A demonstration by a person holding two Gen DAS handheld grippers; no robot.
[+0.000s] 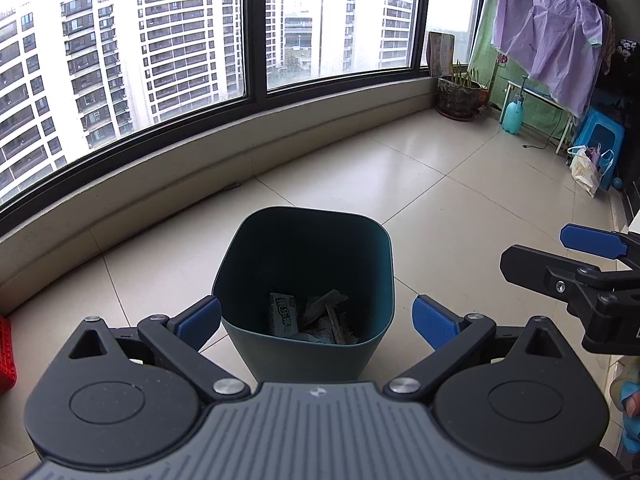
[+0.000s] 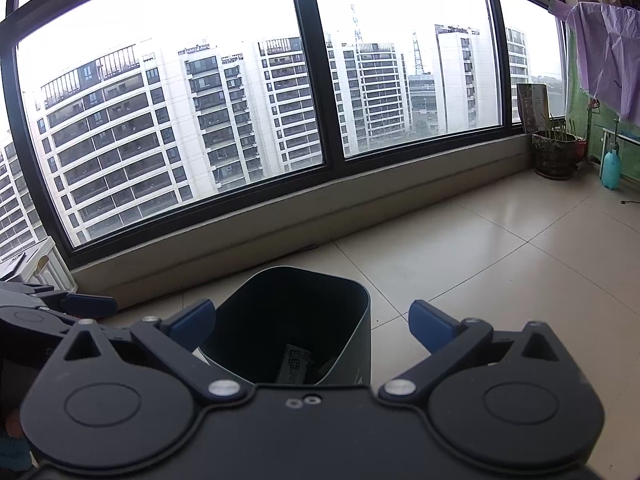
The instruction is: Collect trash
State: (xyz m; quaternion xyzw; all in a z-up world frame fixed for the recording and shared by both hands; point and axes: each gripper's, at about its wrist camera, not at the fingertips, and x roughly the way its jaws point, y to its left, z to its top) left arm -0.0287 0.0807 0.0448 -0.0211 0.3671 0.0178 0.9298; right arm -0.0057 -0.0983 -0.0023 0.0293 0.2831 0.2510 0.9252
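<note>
A home: an enclosed high-rise balcony. Big dark-framed windows [image 2: 328,120] face apartment towers; the floor [image 1: 420,200] is pale tile. At the far end stand a potted plant [image 1: 458,96], a spray bottle [image 1: 513,114], a blue stool [image 1: 599,132] and hanging purple laundry [image 1: 548,48].

Blown-out window [image 2: 168,128] daylight, fisheye-bent edges

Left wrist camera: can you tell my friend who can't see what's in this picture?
The open left gripper hovers over a dark teal bin on a tiled floor, with paper trash inside. The right gripper pokes in from the right; tall windows show apartment towers.
</note>
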